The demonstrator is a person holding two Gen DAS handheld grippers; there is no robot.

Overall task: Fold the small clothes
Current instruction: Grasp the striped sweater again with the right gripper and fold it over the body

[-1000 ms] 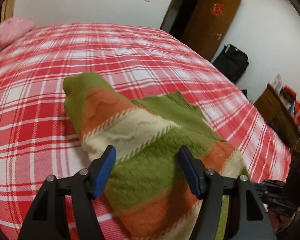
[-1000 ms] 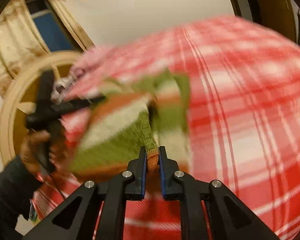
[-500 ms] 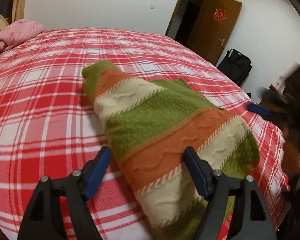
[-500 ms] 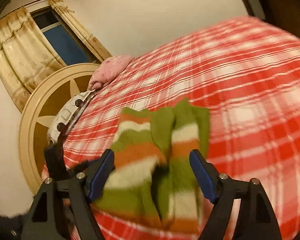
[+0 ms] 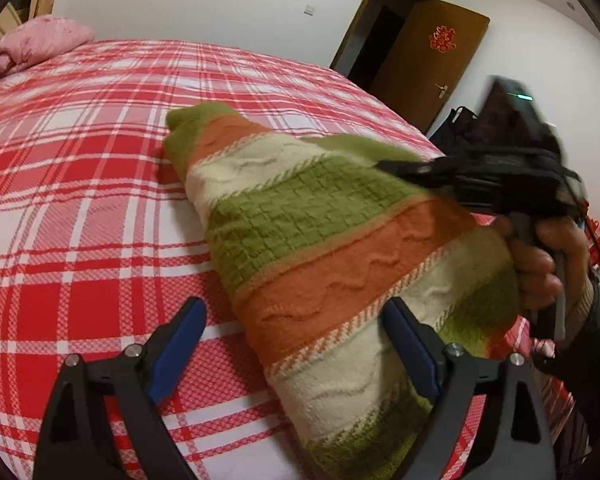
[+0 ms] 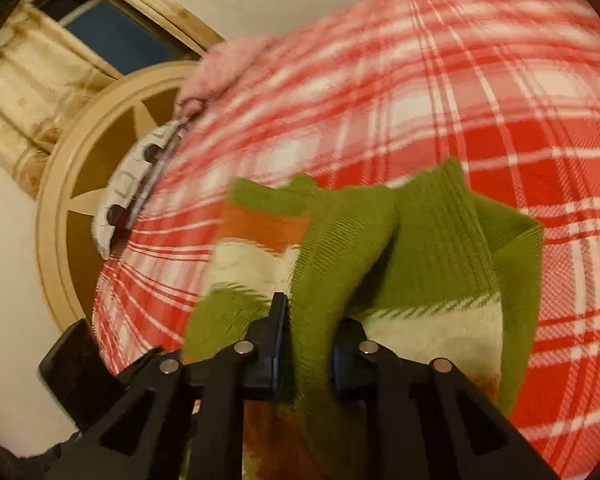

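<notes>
I see the bed (image 5: 80, 184) filling most of both views under its red and white plaid cover, and I place everything else against it. At its head lies a pink pillow (image 5: 36, 42); in my right wrist view that pillow is smeared by blur, and the round wooden headboard (image 6: 66, 184) behind it is cut off at the bottom by the gripper frame. Beyond the far corner of the bed stands a brown door (image 5: 432, 60), open; I cannot make out the dark room behind it.

The striped knit sweater (image 5: 320, 220), green, orange and cream, lies on the near side of the bed, and its lower end runs out of my left view.

My left gripper (image 5: 296, 344) is opening wide above the bed's near edge; the sweater lies between its blue pads, which do not press on it. My right gripper (image 6: 306, 332) is closing on a green ribbed fold of the sweater that fills the narrow gap. From the left view it is blurred, and the hand (image 5: 548, 264) holding it is partly hidden.
</notes>
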